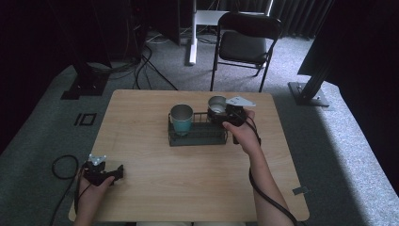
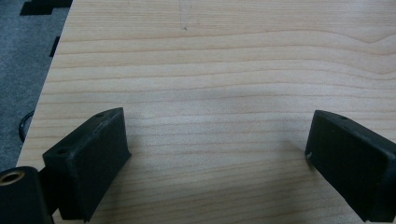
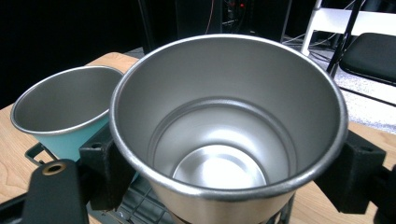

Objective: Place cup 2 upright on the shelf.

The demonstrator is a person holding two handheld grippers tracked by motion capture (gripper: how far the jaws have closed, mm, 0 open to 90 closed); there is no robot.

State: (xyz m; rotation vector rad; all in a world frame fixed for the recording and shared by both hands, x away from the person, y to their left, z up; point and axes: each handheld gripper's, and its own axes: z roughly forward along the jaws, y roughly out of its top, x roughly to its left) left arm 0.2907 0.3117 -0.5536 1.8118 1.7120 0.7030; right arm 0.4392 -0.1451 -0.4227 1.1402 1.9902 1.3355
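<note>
High view: teal metal cup (image 1: pixel 181 118) sitting in black wire rack (image 1: pixel 197 136).
Right gripper (image 1: pixel 221 114): I'm clasping bare steel cup (image 3: pixel 229 126) over rack's right end.
Left gripper (image 2: pixel 219 154): idling, jaws spread.

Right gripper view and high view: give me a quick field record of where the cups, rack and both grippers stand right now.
steel cup: upright, empty, clamped between the right gripper's jaws, over the right end of the rack
teal cup: upright, empty, standing in the left end of the rack
wire rack: dark, mid-table toward the far edge
right gripper: shut on the steel cup
left gripper: jaws wide apart, nothing between them, resting near the table's near-left corner
table: light wood
</note>
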